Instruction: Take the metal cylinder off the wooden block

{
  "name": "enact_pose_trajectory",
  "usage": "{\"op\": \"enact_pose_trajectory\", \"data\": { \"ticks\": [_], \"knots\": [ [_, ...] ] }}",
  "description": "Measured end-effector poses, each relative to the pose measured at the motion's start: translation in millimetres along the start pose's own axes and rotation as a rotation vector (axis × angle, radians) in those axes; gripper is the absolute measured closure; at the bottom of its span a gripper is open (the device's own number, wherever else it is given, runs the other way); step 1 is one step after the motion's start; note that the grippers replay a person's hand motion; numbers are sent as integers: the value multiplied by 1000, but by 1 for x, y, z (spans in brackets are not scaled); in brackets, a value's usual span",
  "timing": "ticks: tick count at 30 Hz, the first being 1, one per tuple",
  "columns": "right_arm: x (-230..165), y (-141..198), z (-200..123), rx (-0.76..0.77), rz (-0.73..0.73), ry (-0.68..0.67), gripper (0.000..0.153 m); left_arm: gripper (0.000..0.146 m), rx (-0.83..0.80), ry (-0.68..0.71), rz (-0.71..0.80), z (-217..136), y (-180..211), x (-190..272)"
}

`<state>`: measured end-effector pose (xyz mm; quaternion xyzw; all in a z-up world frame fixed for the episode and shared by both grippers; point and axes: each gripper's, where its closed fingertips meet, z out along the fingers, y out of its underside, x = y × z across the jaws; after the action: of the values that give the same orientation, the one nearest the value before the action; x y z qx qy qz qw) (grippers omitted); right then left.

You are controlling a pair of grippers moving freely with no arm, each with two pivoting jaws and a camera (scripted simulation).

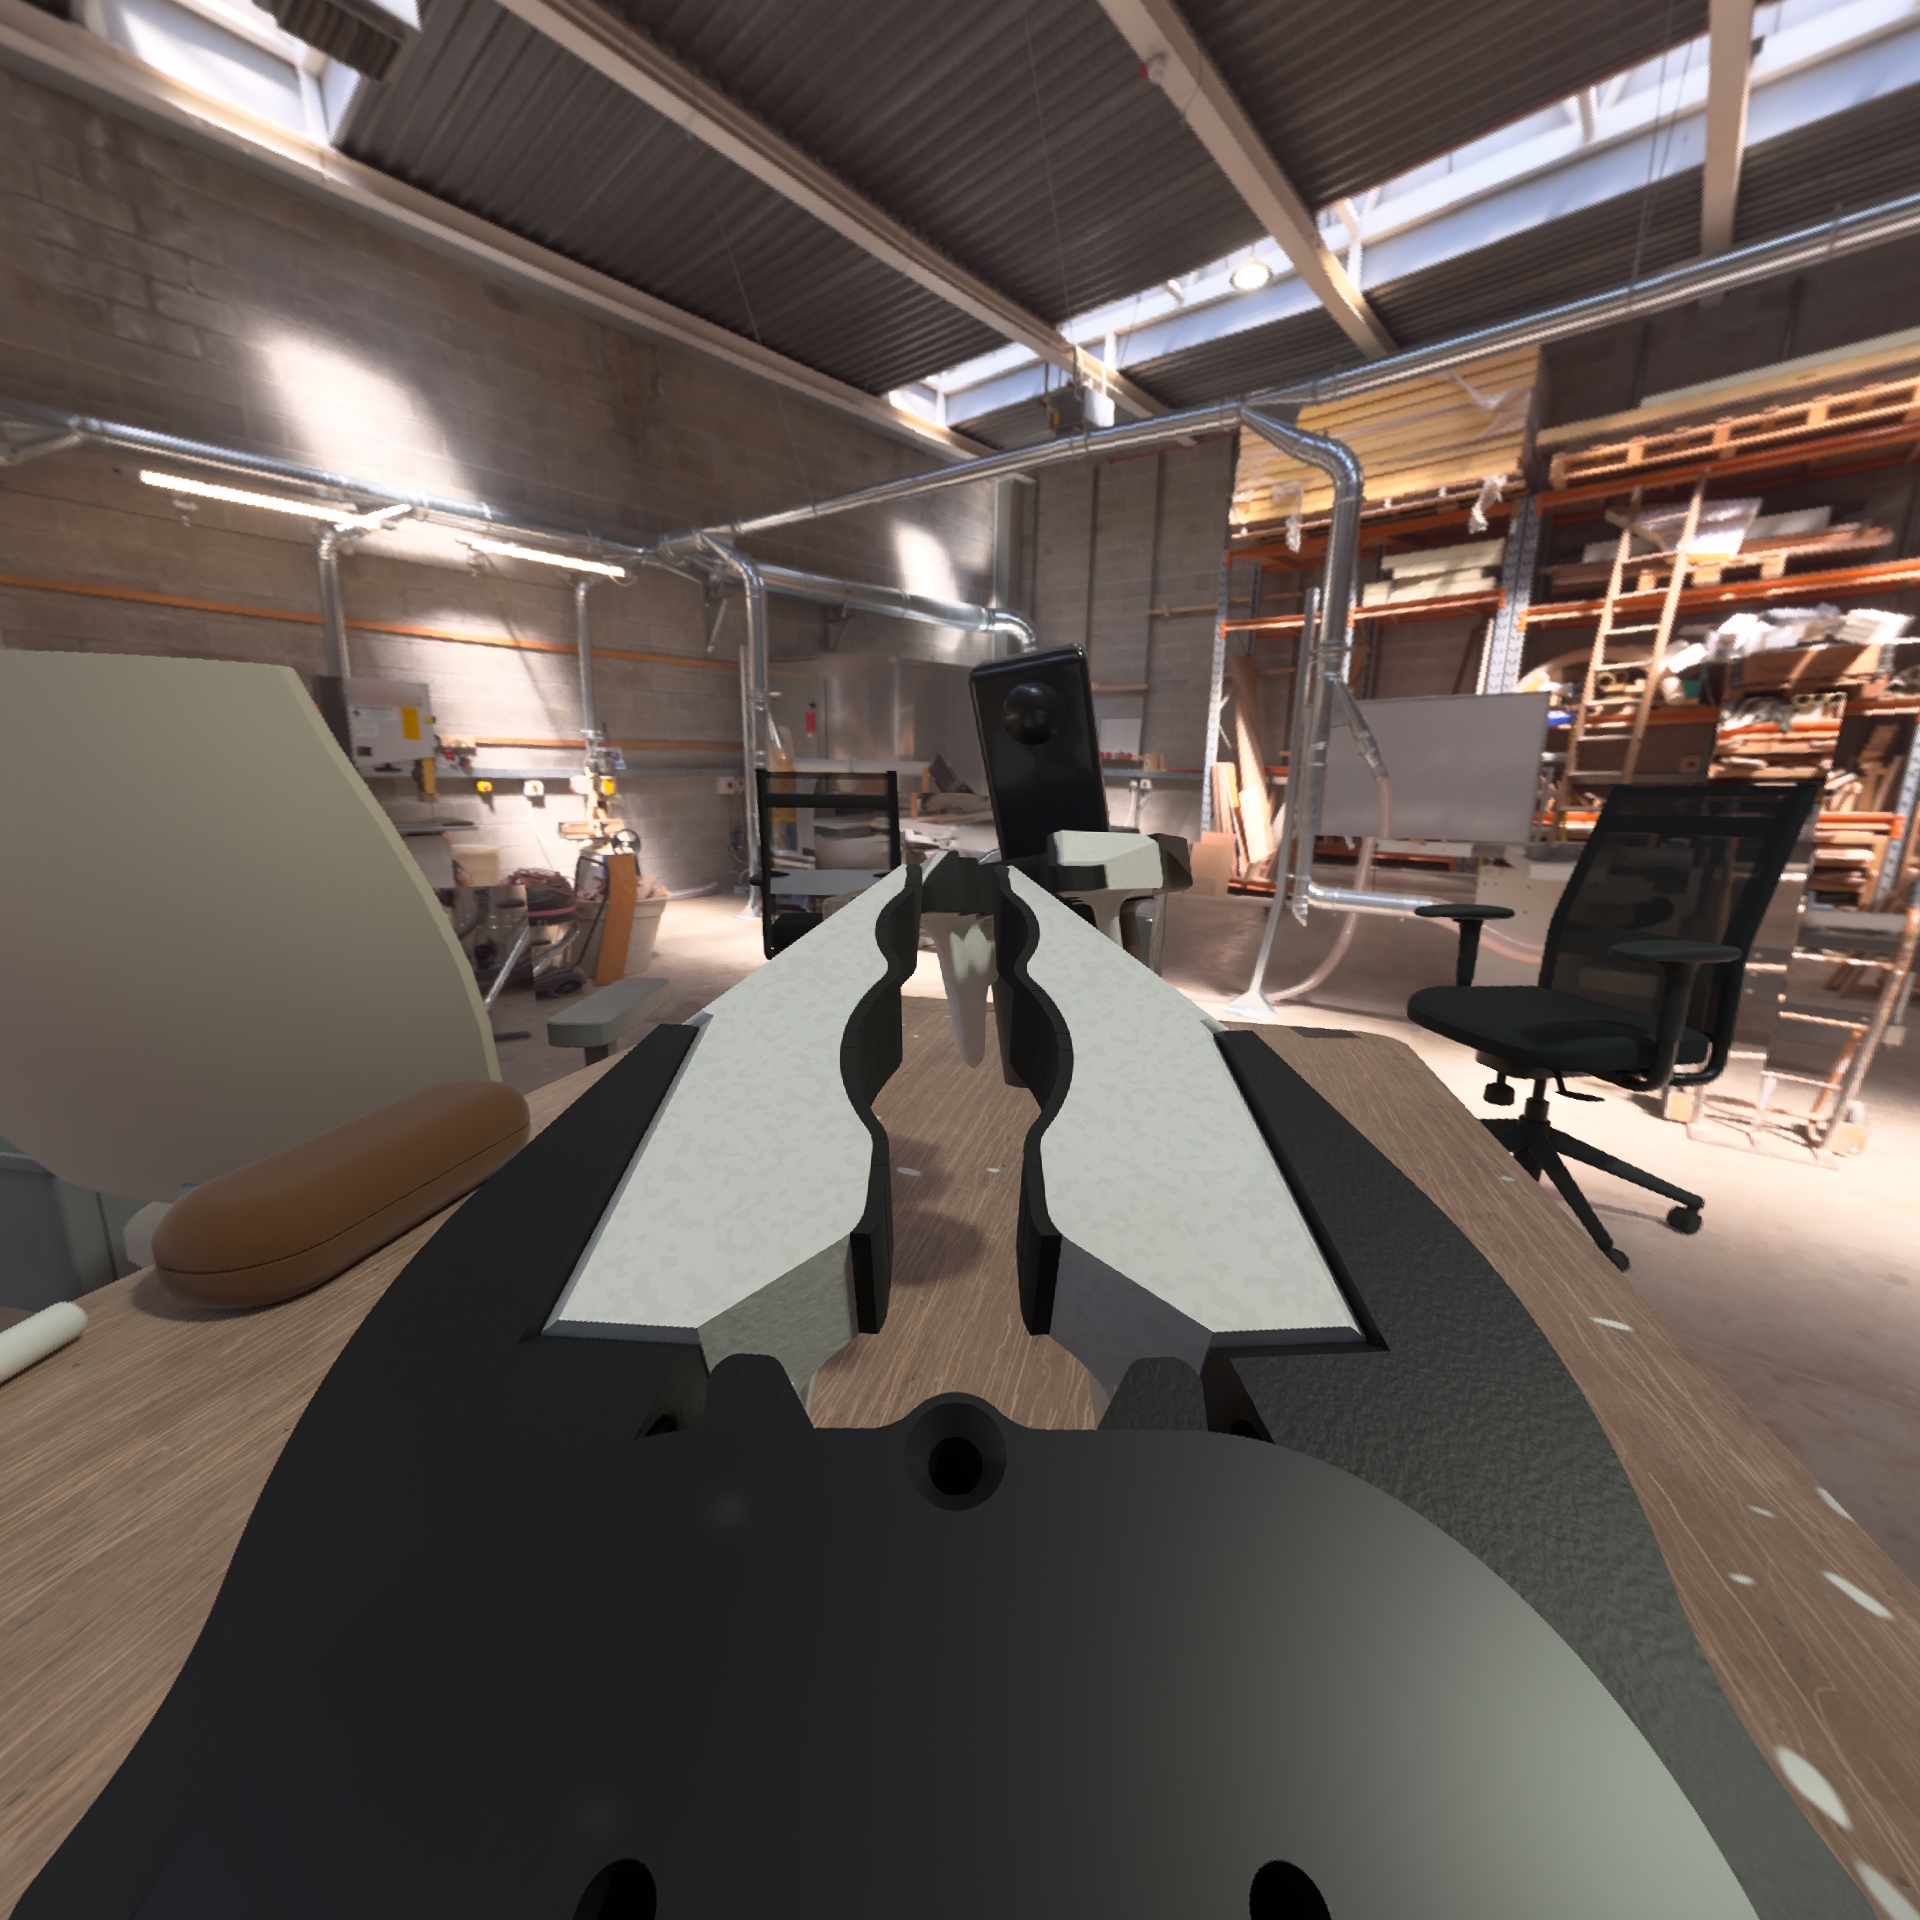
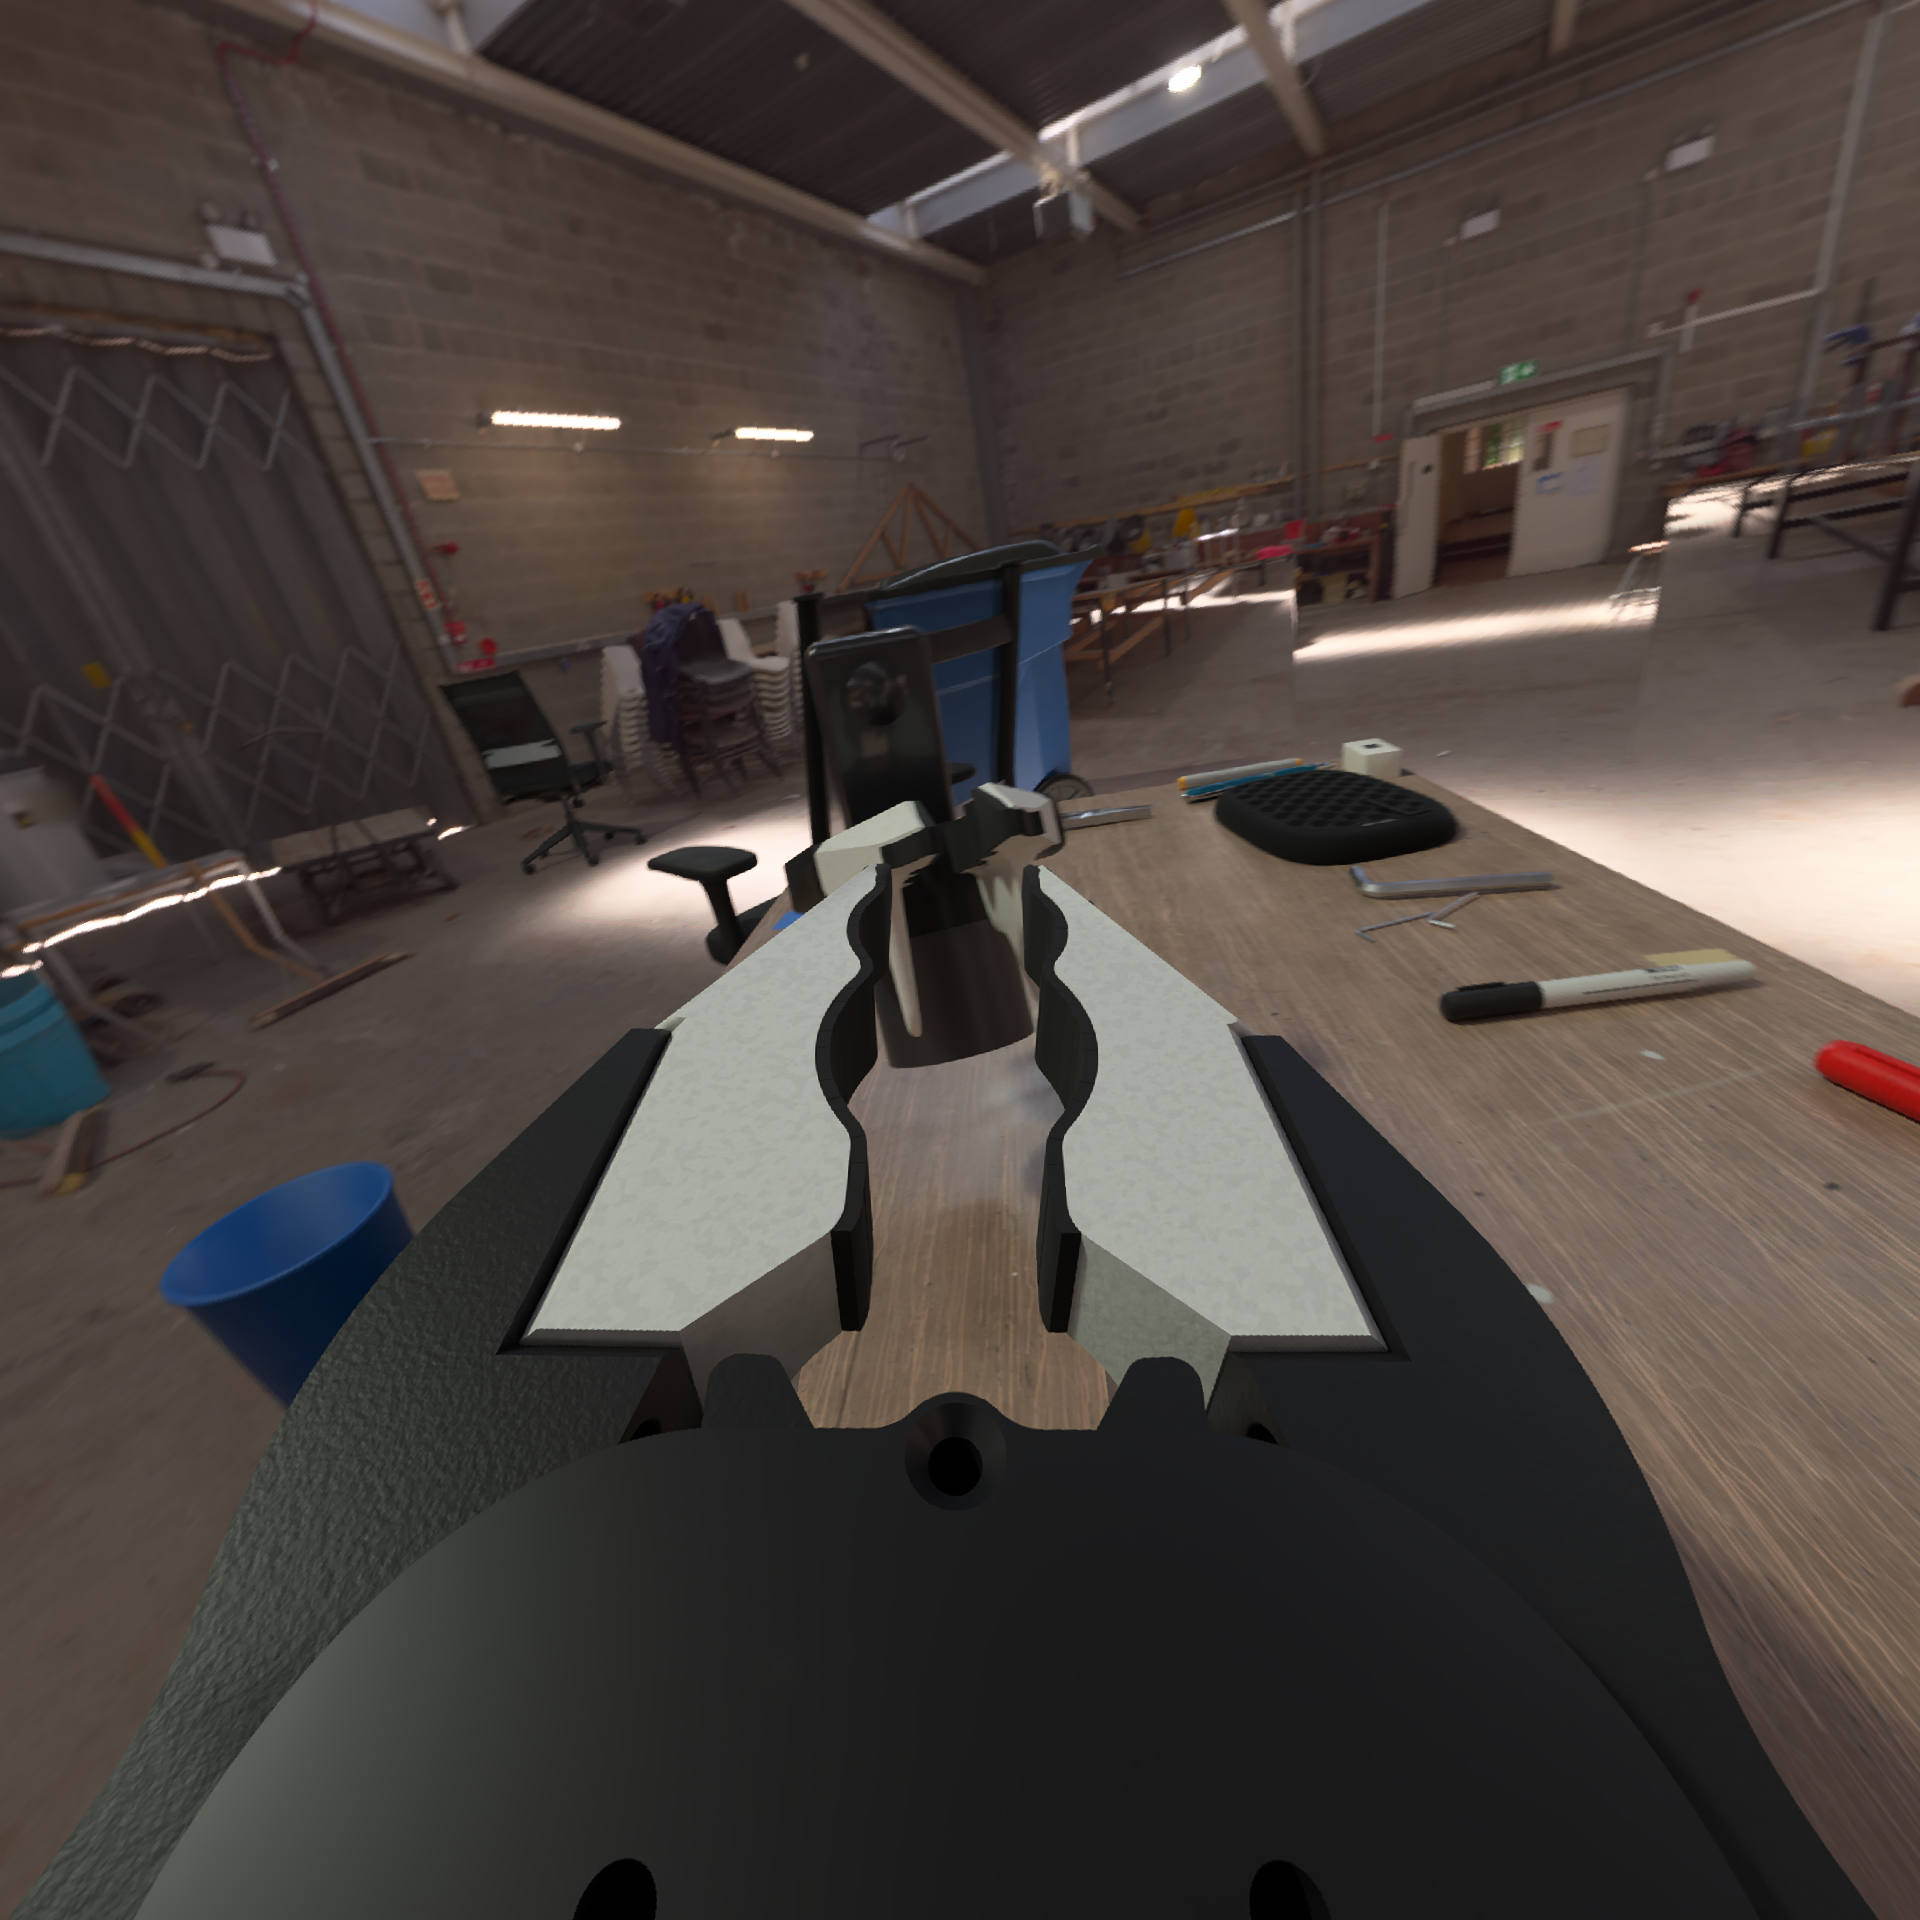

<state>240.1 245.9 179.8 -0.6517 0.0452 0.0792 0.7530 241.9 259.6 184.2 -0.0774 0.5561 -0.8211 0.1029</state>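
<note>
The dark metal cylinder point(image 2: 961, 997) stands upright between the tips of my right gripper point(image 2: 958, 878), whose pads press both its sides. Its base seems to hang just above the wooden table point(image 2: 1351, 1143). No wooden block shows in either view. My left gripper point(image 1: 961, 878) faces the right one at close range, its fingers a narrow gap apart with nothing seen between them. One of its white fingers point(image 2: 906, 977) lies in front of the cylinder. In the left wrist view the right gripper's black body point(image 1: 1039, 769) and one white finger point(image 1: 971, 997) show just past my fingertips.
Left wrist view: a brown glasses case point(image 1: 343, 1184) and a beige panel point(image 1: 208, 914) at the left, an office chair point(image 1: 1621, 987) beyond the table. Right wrist view: a marker point(image 2: 1590, 987), hex keys point(image 2: 1455, 883), a black pad point(image 2: 1340, 821) at the right, a blue bin point(image 2: 291, 1268) on the floor.
</note>
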Motion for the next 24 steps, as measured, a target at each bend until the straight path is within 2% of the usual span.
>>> {"op": "enact_pose_trajectory", "data": {
  "ticks": [4,10,12,14,17,19,21,24],
  "knots": [
    [24,1,-17,-33,31,93,128,133,-3,-38,22,-7,3,-5],
    [74,47,-81,-507,206,261,105,133,-34,-107,87,-22,3,-18],
    [84,58,-98,-596,259,312,101,133,-42,-127,100,-24,3,-22],
    [86,64,-110,-623,325,339,101,133,-61,-135,105,-26,6,-23],
    [83,75,-122,-623,439,408,100,133,-75,-139,112,-26,12,-25],
    [78,84,-124,-572,580,462,98,133,-68,-132,98,-26,15,-25],
    [71,92,-117,-414,844,488,94,133,-69,-126,91,-25,18,-24],
    [64,94,-106,-99,1242,455,89,132,-80,-119,97,-24,22,-24]
  ]
}}
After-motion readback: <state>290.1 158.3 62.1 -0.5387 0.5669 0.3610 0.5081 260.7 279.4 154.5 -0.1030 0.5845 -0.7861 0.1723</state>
